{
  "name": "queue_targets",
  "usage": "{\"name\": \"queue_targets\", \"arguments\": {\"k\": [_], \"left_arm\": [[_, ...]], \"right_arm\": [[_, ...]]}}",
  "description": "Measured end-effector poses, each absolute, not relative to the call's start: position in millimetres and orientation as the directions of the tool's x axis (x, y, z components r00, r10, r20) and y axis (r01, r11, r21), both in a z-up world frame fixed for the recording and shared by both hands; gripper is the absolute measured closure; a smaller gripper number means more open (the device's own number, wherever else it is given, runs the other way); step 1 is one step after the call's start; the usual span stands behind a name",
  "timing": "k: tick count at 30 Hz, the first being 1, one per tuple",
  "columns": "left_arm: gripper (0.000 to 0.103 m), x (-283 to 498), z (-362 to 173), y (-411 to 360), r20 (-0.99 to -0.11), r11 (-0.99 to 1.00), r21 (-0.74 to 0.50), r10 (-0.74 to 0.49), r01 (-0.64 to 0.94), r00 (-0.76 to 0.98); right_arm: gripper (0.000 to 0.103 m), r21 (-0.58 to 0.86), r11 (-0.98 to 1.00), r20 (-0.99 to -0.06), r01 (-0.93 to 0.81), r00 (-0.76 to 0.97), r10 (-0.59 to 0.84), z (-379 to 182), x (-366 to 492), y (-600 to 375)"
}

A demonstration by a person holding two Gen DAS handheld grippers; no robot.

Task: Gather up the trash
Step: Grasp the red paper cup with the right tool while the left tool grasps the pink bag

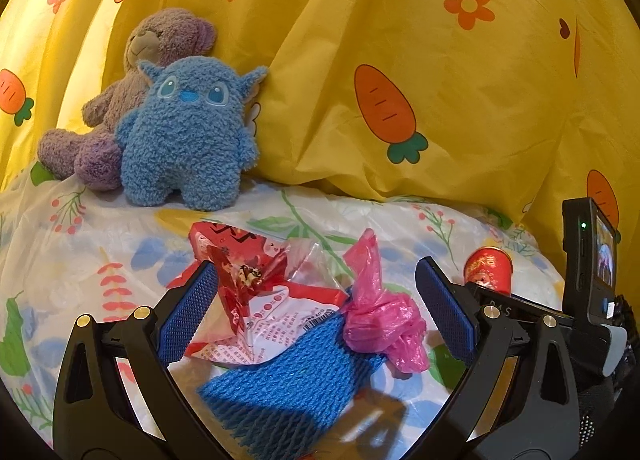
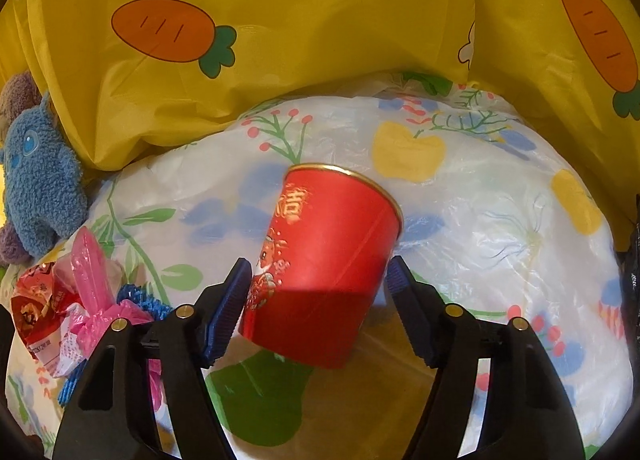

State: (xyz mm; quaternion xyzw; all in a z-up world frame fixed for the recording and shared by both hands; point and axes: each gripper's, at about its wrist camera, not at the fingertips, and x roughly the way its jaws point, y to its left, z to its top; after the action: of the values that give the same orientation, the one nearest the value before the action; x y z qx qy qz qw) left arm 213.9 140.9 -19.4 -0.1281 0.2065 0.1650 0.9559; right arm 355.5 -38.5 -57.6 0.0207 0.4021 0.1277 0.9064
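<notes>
A pile of trash lies on the flowered sheet: a red snack wrapper (image 1: 244,280), a knotted pink plastic bag (image 1: 380,316) and a blue foam net (image 1: 296,384). My left gripper (image 1: 316,312) is open, its jaws on either side of the pile, just above it. A red paper cup (image 2: 324,264) sits tilted between the jaws of my right gripper (image 2: 318,296), which is open; the left pad touches the cup, the right pad stands apart. The cup also shows in the left wrist view (image 1: 490,266). The pile shows in the right wrist view (image 2: 80,308) at the left.
A blue plush toy (image 1: 188,132) and a purple teddy bear (image 1: 120,100) lean against the yellow carrot-print quilt (image 1: 400,60) at the back. The flowered plastic sheet (image 2: 500,200) covers the bed. The right gripper's body (image 1: 588,292) is at the left view's right edge.
</notes>
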Motion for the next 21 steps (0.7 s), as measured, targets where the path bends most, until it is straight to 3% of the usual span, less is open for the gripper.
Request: {"name": "queue_targets", "arguments": {"k": [10, 16, 21], "left_arm": [[0.006, 227, -27, 123, -0.478, 0.952, -0.144, 0.171, -0.269, 0.861], [0.015, 240, -34, 112, -0.526, 0.968, -0.126, 0.12, -0.216, 0.842], [0.034, 256, -42, 109, -0.6, 0.971, -0.134, 0.08, -0.199, 0.796]], "right_arm": [[0.043, 0.119, 0.961, -0.68, -0.25, 0.685, 0.262, -47, 344, -49], [0.043, 0.113, 0.951, -0.608, -0.288, 0.737, 0.296, -24, 315, -72], [0.043, 0.122, 0.94, -0.567, -0.32, 0.755, 0.331, -13, 289, -89]]}}
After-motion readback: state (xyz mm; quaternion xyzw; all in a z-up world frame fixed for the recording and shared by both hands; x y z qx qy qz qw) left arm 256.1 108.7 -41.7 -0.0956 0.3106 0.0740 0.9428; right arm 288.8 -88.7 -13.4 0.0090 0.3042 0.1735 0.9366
